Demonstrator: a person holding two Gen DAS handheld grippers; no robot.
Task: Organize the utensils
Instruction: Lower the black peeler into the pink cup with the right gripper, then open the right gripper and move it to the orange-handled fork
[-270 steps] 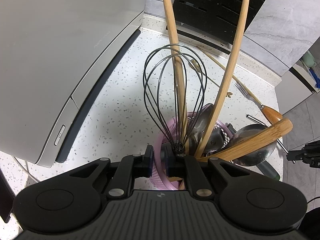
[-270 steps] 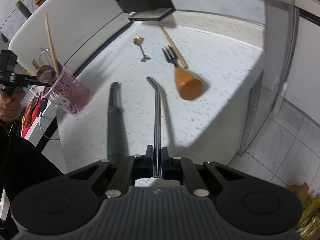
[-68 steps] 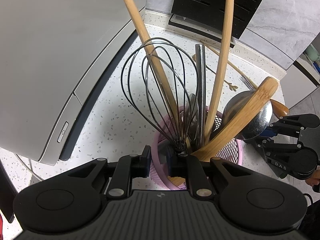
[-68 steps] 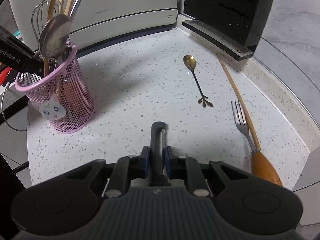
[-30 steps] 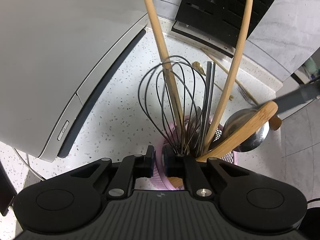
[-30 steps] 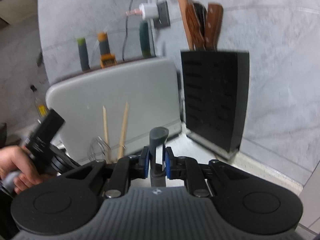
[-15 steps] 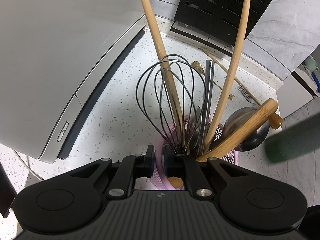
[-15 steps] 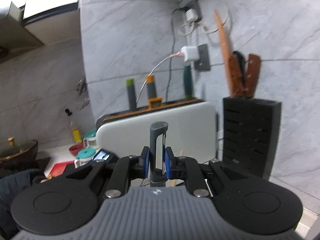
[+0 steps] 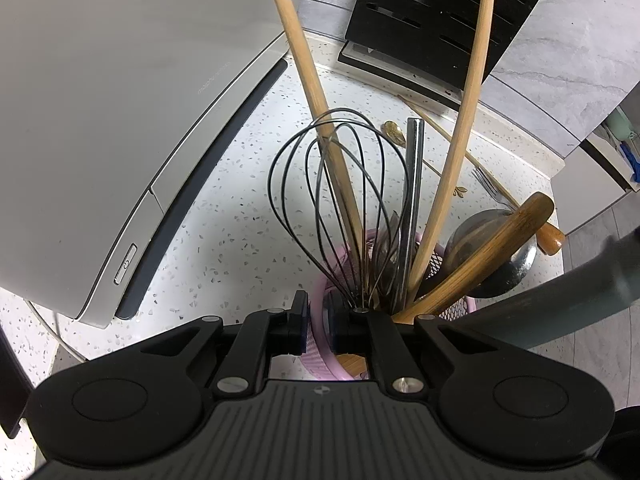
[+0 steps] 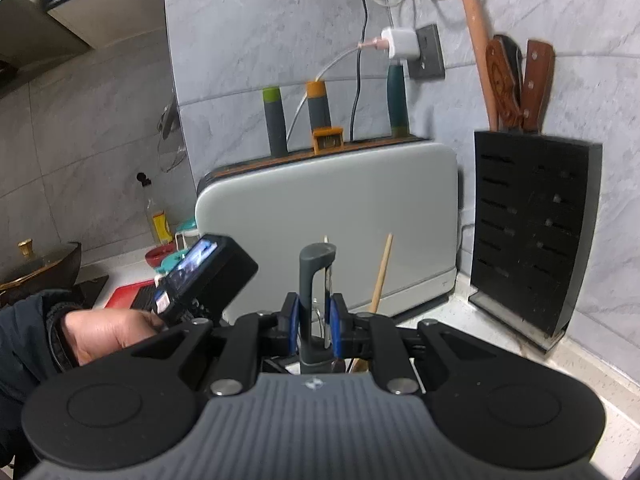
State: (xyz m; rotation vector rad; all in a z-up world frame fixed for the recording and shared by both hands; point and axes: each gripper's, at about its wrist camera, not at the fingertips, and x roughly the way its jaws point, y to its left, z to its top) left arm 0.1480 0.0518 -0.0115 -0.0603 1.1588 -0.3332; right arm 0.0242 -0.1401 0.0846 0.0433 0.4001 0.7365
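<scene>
Left tongs pinch the pink holder's rim; right tongs clamp a grey peeler above it.

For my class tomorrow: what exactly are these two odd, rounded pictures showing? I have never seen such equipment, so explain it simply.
There is no robot. A person holds a two-fingered gripper in each hand, and a wide-angle camera on each one looks out along its fingers.

In the left camera's view, the left gripper is shut on the rim of a pink mesh cup. The cup holds a whisk, wooden sticks and a ladle. On the speckled counter behind it lie a small gold spoon and a fork.

In the right camera's view, the right gripper is shut on a grey peeler, held upright. The person's left hand shows on the left.
</scene>
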